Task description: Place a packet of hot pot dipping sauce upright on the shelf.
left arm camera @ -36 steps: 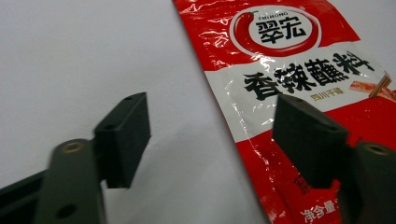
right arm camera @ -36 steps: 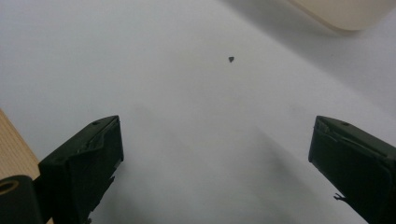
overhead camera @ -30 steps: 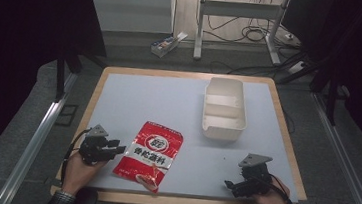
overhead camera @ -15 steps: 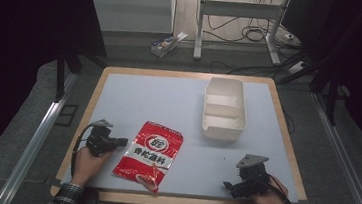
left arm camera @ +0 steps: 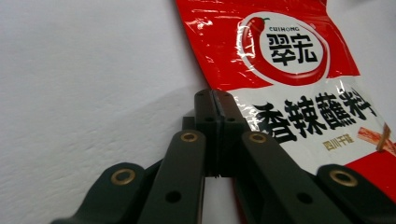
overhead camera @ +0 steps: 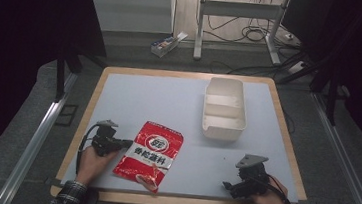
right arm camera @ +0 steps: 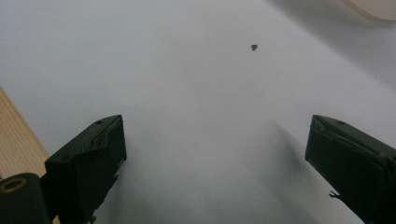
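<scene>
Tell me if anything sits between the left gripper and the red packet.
Nothing visible does. The left gripper is shut with its tips right at the edge of the red packet; whether it pinches that edge I cannot tell. Bare table lies around them.

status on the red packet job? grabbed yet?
Done: the left gripper has reached the red seasoning packet, its shut jaws at the packet's left edge. In hand: from the left gripper view I cannot tell whether they pinch the foil or just touch it; the packet lies flat on the table. Left: lifting and moving it, perhaps to the empty white tray. The right gripper waits open.
</scene>
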`<action>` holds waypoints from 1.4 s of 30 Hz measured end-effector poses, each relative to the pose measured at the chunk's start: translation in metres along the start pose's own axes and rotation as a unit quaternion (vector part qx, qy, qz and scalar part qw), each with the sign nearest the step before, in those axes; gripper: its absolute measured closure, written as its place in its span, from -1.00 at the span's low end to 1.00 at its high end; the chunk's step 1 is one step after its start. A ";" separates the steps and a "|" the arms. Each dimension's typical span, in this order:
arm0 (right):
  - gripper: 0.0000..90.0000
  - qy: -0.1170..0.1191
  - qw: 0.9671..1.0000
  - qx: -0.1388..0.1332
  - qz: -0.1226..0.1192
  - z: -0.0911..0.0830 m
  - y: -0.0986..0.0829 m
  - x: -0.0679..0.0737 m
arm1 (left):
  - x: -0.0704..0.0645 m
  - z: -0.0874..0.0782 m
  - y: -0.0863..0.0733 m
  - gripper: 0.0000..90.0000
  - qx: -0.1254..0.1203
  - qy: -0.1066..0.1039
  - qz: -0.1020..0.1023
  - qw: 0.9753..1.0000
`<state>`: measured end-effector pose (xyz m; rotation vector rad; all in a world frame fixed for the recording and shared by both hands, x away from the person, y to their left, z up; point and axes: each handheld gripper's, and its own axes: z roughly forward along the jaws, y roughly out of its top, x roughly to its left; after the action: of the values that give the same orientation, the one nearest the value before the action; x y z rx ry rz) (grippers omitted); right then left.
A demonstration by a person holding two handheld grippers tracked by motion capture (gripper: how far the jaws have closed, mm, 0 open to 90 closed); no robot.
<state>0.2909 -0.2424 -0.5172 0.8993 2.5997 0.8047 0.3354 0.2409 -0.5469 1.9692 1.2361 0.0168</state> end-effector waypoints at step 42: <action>-0.89 0.000 1.000 -0.002 0.001 0.001 0.000 0.000 | -0.037 0.005 0.018 0.84 -0.010 0.001 0.071 0.997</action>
<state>0.2915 -0.2417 -0.5183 0.9010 2.5961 0.8092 0.3310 0.2061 -0.5251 2.0370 1.0913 0.1028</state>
